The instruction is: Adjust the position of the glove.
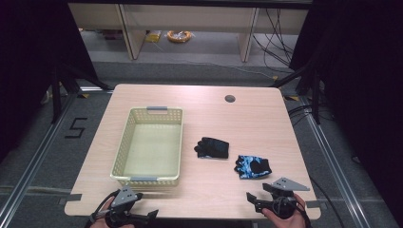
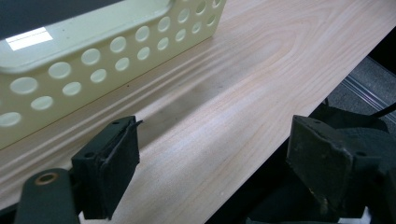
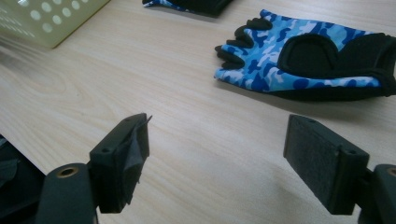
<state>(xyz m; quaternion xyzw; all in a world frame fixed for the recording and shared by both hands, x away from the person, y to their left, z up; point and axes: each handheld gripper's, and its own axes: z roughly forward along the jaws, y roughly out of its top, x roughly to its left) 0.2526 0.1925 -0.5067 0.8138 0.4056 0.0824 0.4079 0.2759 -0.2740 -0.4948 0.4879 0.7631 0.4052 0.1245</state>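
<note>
Gloves wait untouched: the right gripper [image 1: 259,198] hangs with jaws spread and empty at the near table [image 1: 266,123] edge, the blue glove [image 3: 303,56] lying flat just ahead of it. Left gripper [image 1: 138,216] is likewise released, near the basket [image 1: 124,142] corner. Beyond, the black glove [image 1: 212,147] lies between basket and blue glove. Judging by this, nothing is picked yet; next the right jaws must reach forward over the blue glove.

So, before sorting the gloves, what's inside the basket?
The basket looks empty: its pale floor shows bare. Both gloves lie outside it on the table. The strip behind its near wall is hidden.
</note>
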